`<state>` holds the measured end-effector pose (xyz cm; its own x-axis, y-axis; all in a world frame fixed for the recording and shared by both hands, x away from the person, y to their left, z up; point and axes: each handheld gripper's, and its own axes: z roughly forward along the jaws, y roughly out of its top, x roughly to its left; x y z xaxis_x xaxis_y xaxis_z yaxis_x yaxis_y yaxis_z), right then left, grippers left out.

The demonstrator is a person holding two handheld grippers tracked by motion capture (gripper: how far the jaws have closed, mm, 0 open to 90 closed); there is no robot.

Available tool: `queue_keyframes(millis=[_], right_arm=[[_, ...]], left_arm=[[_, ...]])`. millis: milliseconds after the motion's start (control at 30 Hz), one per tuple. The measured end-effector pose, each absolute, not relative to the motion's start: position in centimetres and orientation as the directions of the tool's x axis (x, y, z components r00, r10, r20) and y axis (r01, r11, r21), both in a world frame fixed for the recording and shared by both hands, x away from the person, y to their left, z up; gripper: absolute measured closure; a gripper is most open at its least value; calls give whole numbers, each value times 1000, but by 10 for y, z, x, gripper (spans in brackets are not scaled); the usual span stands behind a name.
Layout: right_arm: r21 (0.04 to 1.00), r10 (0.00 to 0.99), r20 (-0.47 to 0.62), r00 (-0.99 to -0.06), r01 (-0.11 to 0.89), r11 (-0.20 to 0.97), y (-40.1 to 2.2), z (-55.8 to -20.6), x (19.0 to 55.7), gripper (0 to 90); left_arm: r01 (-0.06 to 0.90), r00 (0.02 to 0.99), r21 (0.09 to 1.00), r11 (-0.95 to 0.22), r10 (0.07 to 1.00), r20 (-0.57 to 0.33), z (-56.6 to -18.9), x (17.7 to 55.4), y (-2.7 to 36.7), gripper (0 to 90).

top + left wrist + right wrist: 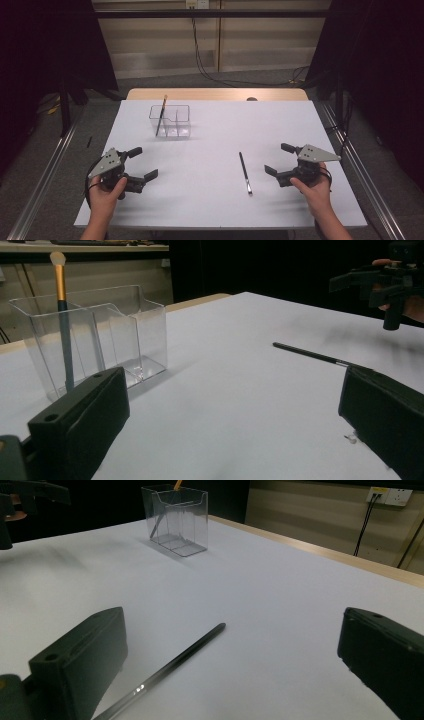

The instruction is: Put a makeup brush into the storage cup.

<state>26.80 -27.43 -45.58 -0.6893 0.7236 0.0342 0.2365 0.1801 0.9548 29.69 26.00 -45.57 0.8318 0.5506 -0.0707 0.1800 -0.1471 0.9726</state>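
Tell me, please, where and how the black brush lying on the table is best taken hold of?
Probably mid-handle. The black brush lies flat and thin on the table, running near to far, close beside the open right gripper. Come from above with the fingers straddling the handle crosswise; nothing crowds it, and the clear box stands well away.
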Motion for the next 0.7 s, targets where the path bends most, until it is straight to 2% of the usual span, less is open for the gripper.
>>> queue_keyframes(millis=[700], right_arm=[[946, 681, 39, -731, 245, 210, -241, -449, 289, 0]], left_arm=[[178, 834, 973, -146, 547, -71, -456, 297, 259, 0]])
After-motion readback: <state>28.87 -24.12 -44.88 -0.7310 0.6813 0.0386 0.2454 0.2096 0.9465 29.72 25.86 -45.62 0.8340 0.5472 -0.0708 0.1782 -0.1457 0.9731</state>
